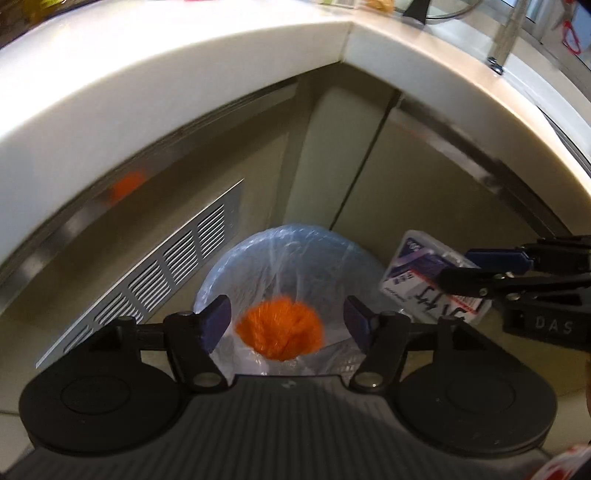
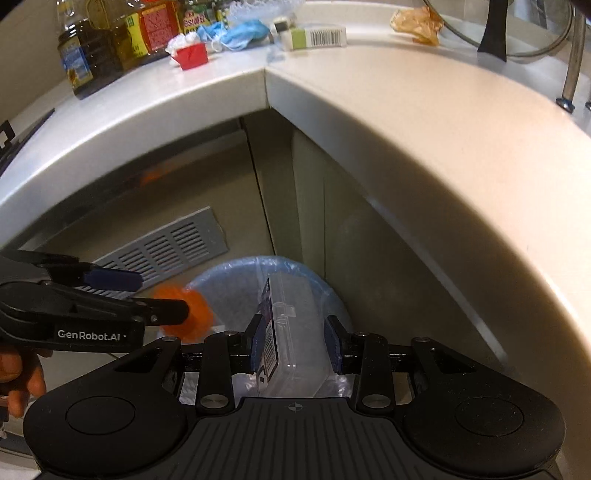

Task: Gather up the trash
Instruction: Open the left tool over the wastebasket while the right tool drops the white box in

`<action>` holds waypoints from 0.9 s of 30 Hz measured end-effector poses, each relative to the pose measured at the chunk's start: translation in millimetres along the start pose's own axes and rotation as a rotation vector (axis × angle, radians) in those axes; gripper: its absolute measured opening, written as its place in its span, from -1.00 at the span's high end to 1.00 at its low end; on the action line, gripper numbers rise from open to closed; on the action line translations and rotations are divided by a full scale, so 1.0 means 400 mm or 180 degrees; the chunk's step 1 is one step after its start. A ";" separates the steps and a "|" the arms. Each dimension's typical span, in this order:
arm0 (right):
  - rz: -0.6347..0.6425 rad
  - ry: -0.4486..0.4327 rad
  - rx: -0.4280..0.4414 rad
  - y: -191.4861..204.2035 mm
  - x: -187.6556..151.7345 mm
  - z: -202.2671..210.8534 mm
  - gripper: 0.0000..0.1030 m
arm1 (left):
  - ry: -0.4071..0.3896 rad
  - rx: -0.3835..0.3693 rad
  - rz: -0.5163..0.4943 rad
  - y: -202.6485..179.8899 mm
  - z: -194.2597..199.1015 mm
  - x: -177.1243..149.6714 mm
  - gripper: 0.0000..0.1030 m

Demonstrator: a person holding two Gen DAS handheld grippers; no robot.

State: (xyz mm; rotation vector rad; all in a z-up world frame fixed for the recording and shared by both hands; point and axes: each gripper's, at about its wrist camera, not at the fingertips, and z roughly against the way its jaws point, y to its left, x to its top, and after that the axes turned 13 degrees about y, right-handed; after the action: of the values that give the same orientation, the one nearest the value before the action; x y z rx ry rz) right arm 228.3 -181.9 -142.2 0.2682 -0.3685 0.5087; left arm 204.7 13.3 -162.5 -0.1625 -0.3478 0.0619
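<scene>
A bin lined with a pale blue plastic bag [image 1: 291, 258] stands on the floor in the corner under the counter; it also shows in the right wrist view [image 2: 236, 284]. My left gripper [image 1: 286, 325] is open above the bin, and an orange fuzzy ball [image 1: 280, 330] lies between and below its fingers, apart from both pads; it also shows in the right wrist view [image 2: 195, 317]. My right gripper [image 2: 293, 343] is over the bin. A clear plastic box with a printed label [image 2: 291, 332] sits between its pads; the left pad touches it, and a gap shows at the right pad. The box also shows in the left wrist view [image 1: 424, 277].
The white L-shaped counter [image 2: 369, 122] overhangs the bin. On it lie a red paper cup [image 2: 192, 55], blue masks [image 2: 240, 33], a barcoded box [image 2: 321, 37], a crumpled wrapper [image 2: 417, 22] and oil bottles [image 2: 99, 44]. A metal vent grille [image 1: 155, 273] is on the cabinet at left.
</scene>
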 end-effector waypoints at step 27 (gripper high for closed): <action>0.0012 0.0051 0.0130 0.015 0.046 -0.057 0.31 | 0.0122 0.0083 0.0272 0.023 0.023 -0.011 -0.24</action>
State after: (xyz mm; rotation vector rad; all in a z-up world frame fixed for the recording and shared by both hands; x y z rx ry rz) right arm 246.4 -161.5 -154.2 0.3027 -0.3433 0.5221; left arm 196.9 23.3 -156.9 -0.1525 -0.3017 0.1475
